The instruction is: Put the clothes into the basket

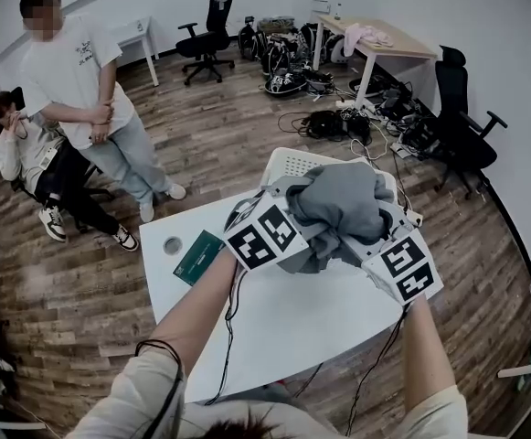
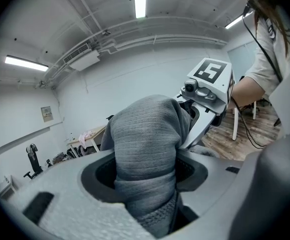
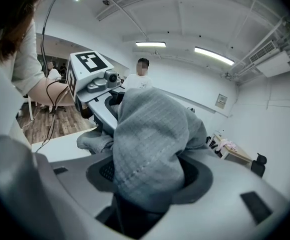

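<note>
Your left claw is clamped on a bunched fold of the grey garment, and your right claw grips another fold of it. The 2 claws hold it up together above the white counter, partly covering the white basket at the counter's far edge.

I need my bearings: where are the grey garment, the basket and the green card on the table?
grey garment (image 1: 338, 199), head view, on its bunched upper fold.
basket (image 1: 290, 164), head view, on its white perforated side behind the garment.
green card (image 1: 198, 256), head view, on the middle of its face.
</note>
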### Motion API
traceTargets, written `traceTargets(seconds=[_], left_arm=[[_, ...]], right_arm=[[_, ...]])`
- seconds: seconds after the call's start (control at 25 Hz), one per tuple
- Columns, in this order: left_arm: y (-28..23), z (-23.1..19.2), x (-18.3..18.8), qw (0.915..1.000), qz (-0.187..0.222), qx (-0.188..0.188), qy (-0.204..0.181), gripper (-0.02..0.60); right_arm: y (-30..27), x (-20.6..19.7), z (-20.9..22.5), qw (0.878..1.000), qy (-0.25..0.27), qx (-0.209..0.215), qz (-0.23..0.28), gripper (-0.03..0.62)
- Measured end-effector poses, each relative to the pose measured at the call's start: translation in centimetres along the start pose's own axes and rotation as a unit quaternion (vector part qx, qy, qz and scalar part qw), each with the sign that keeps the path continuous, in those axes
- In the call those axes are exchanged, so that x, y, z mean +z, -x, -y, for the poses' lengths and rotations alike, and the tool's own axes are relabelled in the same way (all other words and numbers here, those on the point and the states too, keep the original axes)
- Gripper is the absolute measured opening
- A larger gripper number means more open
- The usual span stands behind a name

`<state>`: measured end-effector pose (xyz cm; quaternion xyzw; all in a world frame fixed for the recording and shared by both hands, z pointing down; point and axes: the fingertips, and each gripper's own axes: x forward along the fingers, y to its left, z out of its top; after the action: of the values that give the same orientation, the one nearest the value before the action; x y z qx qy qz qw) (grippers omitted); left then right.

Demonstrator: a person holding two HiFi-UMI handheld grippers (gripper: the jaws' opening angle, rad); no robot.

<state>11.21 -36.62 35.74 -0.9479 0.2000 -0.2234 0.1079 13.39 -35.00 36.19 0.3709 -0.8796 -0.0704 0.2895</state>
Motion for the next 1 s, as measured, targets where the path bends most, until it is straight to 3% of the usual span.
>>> traceTargets(seconds=[0.52, 0.8, 1.0], left_arm=[[-5.6, -4.1, -2.7, 0.9992, -0.036, 0.002, 0.016, 0.255], [-7.5, -5.0, -5.5, 0.9938, -0.088, -0.01, 0.067, 0.278], [-8.1, -5.9, -8.4, 0.9852, -0.131, 0.013, 0.11, 0.337]], right_arm=[[-4.9, -3.9, 4.6, 0.999, -0.022, 0.006, -0.041, 0.249], [-6.9, -6.7, 5.5, 0.992, -0.102, 0.03, -0.071, 0.271], [-7.3, -9.6, 6.1, 0.984, -0.138, 0.018, -0.114, 0.327]])
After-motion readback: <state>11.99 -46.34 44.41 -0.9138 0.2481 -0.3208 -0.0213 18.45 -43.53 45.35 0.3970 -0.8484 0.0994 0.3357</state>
